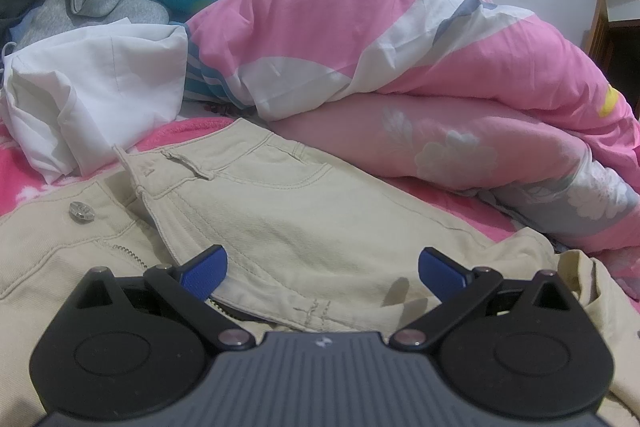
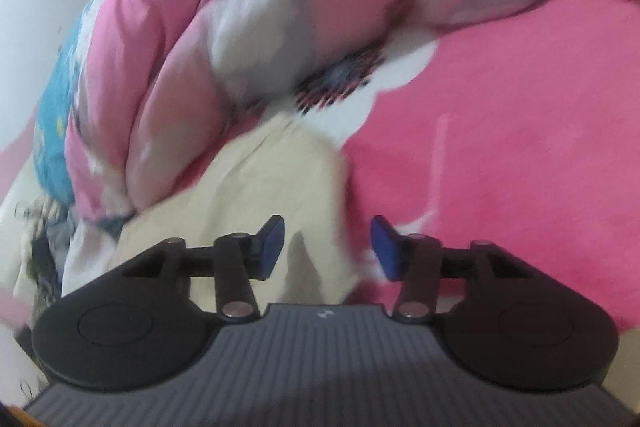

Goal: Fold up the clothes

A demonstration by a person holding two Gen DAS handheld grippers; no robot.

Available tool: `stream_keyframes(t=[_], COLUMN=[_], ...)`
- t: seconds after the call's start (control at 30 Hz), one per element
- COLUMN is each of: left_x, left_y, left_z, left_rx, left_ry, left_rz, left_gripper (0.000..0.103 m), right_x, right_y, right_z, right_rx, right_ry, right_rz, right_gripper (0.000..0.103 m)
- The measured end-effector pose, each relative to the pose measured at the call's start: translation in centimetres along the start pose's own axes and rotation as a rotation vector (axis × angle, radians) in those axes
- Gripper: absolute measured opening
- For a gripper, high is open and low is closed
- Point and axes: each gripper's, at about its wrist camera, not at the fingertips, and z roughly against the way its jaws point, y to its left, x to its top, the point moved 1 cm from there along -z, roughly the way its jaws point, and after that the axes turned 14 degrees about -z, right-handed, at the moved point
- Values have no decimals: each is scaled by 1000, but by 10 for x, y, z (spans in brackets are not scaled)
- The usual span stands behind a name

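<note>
beige trousers still spread out, folding barely begun

on the left, the left gripper (image 1: 323, 273) hangs with jaws wide apart and empty over the beige trousers (image 1: 280, 219), which lie flat on the pink bedsheet (image 1: 24, 167), fly open, beside a crumpled white garment (image 1: 96, 87). on the right, the right gripper (image 2: 327, 246) shows a clear gap between its fingers, gripping nothing, above a trouser end. no fold is visible; all folding looks left.

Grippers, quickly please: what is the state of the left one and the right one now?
Left gripper: open, holding nothing, above the beige trousers.
Right gripper: open, nothing pinched; the beige trousers' edge lies under it.
</note>
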Motion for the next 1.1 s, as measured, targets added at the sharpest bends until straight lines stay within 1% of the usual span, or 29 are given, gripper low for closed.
stream_keyframes(t=[0.03, 0.13, 0.23, 0.3, 0.4, 0.53, 0.6, 0.7, 0.8, 0.87, 0.97, 1.03, 1.1], left_x=[0, 0, 0, 0, 0, 0, 0, 0, 0, 0, 0, 0, 0], left_y=[0, -1, -1, -2, -2, -3, -3, -3, -4, -4, -4, -4, -3], left_z=[0, 0, 0, 0, -1, -1, -1, -1, -1, -2, -1, -1, -1], left_rx=[0, 2, 4, 5, 8, 10, 12, 10, 12, 14, 14, 13, 10], left_ry=[0, 1, 2, 3, 5, 7, 8, 8, 9, 11, 11, 10, 10], left_rz=[0, -2, -4, -6, -9, -12, -14, -15, -17, -20, -20, -19, -14], left_gripper=[102, 102, 102, 102, 102, 102, 102, 102, 102, 102, 102, 102, 102], right_x=[-3, -4, 1, 6, 16, 35, 43, 51, 57, 59, 60, 57, 58], right_y=[5, 15, 20, 19, 7, -25, -43, -72, -96, -101, -102, -103, -113], right_z=[-4, 5, 26, 42, 76, 128, 144, 152, 152, 153, 154, 152, 156], right_rx=[-2, -1, -15, -42, -74, -134, -175, -246, -273, -284, -315, -364, -420], right_ry=[-8, -93, -195, -273, -395, -579, -637, -672, -675, -686, -708, -696, -661], right_rz=[29, 85, 124, 136, 111, 30, -5, -49, -102, -95, -49, -31, -47], right_gripper=[8, 7, 6, 6, 5, 5, 5, 5, 5, 5, 5, 6, 8])
